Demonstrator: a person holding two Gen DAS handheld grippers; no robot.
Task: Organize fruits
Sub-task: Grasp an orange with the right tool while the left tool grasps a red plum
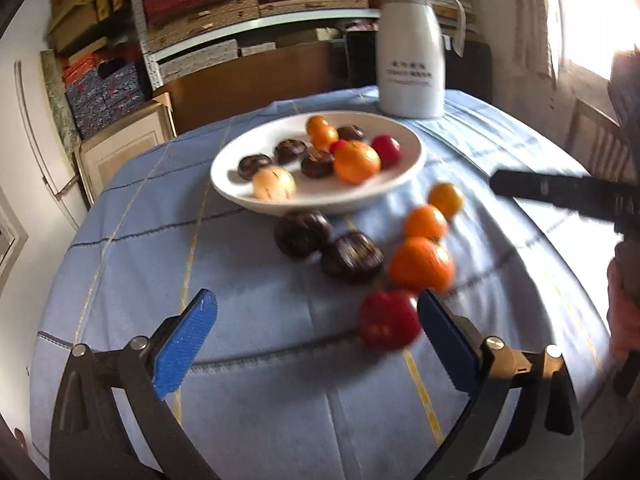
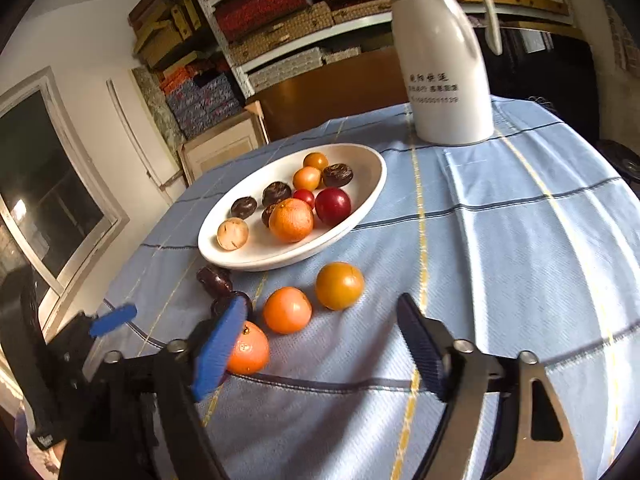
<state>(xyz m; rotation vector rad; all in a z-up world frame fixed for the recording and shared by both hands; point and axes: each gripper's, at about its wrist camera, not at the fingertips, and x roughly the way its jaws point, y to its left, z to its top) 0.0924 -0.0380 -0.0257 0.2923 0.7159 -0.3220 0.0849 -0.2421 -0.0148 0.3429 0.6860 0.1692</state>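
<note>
Roughly half was done: the white plate (image 2: 362, 216) already held several fruits, while oranges (image 2: 287, 309), dark fruits (image 1: 351, 257) and a red fruit (image 1: 387, 319) lay on the tabletop (image 2: 520, 264). Both the left hand-held gripper (image 1: 316, 336) and right hand-held gripper (image 2: 320, 344) were spread wide, holding nothing.

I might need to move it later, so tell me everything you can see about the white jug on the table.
The white jug stands upright on the blue checked tablecloth, behind the white plate and apart from it. It looks smooth and glossy, with a curved handle, a spouted lid and dark printed lettering on its side. Nothing else touches it.
</note>
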